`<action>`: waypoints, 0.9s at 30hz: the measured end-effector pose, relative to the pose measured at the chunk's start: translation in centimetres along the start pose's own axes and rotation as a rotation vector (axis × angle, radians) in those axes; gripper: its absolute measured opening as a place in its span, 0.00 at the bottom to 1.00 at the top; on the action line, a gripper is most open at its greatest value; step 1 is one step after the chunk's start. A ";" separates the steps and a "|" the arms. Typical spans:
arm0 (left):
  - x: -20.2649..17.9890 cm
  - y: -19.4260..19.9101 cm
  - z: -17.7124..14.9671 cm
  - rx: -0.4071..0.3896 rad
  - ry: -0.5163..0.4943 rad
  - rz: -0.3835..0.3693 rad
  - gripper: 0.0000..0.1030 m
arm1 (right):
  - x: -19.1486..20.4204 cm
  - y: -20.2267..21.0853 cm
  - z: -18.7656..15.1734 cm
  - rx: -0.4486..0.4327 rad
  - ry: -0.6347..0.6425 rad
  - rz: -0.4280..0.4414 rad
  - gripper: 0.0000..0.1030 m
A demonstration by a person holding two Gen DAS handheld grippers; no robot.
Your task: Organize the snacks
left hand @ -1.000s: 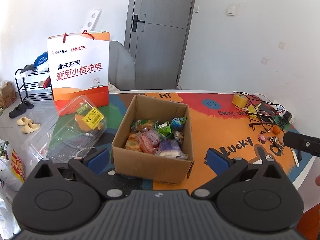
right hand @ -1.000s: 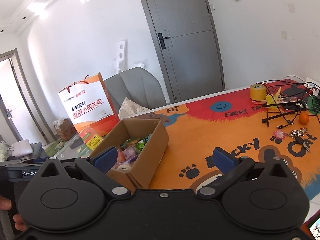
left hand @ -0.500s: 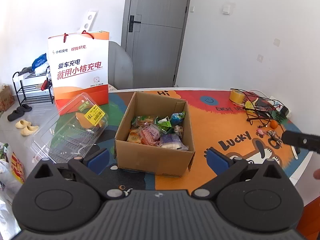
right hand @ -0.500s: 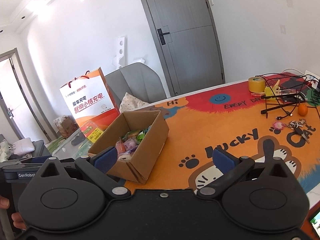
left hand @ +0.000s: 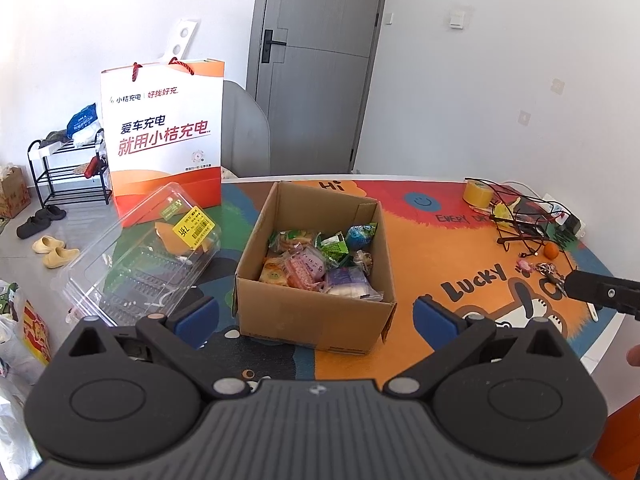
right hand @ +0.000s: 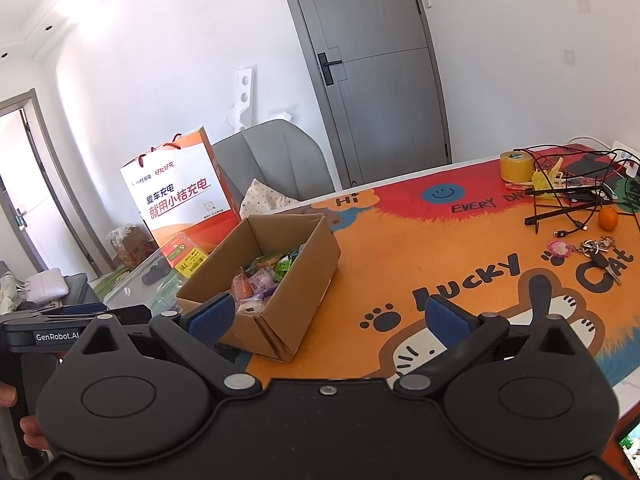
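A: Where are the snacks [left hand: 316, 264]?

B: Piled in the open cardboard box [left hand: 320, 316] on the desk [right hand: 460, 264], beside the clear plastic container [left hand: 136, 264].

A: And the tools?

B: The left tool [left hand: 314, 316] and the right tool [right hand: 330, 316] both hover short of the box, fingers spread wide, holding nothing.

A: Advice?

B: Probably come down from above, pick one top packet, pinch its crimped edge, and keep clear of the box walls.

Both views are running bright and sharp, no motion blur. Ceiling lights [right hand: 76, 4] are blowing out to glare in the right wrist view. Fisheye is bending the door [left hand: 320, 68] and darkening the corners. The cardboard box [left hand: 316, 280] is casting a soft shadow.
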State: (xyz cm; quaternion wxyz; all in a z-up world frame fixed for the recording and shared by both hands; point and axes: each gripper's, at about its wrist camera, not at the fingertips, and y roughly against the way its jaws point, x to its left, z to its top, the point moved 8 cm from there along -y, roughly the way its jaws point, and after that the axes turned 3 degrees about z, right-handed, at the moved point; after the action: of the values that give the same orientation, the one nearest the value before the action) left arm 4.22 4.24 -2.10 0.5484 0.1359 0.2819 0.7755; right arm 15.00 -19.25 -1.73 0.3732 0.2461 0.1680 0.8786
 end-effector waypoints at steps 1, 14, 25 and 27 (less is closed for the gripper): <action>0.0 0.0 0.0 0.001 0.000 0.000 1.00 | 0.0 0.0 0.0 0.000 -0.001 0.000 1.00; -0.7 -0.2 -0.6 0.020 -0.010 -0.015 1.00 | 0.2 -0.1 -0.1 0.005 0.003 0.001 1.00; -0.7 -0.2 -0.6 0.022 -0.008 -0.019 1.00 | 0.0 -0.2 -0.3 0.011 -0.001 -0.006 1.00; -0.7 -0.2 -0.6 0.025 -0.008 -0.019 1.00 | 0.0 -0.2 -0.4 0.013 -0.003 -0.007 1.00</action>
State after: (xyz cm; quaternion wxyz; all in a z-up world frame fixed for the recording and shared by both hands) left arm 4.29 3.47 -2.62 0.5553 0.1428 0.2906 0.7660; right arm 14.93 -19.15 -2.19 0.3748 0.2495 0.1740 0.8758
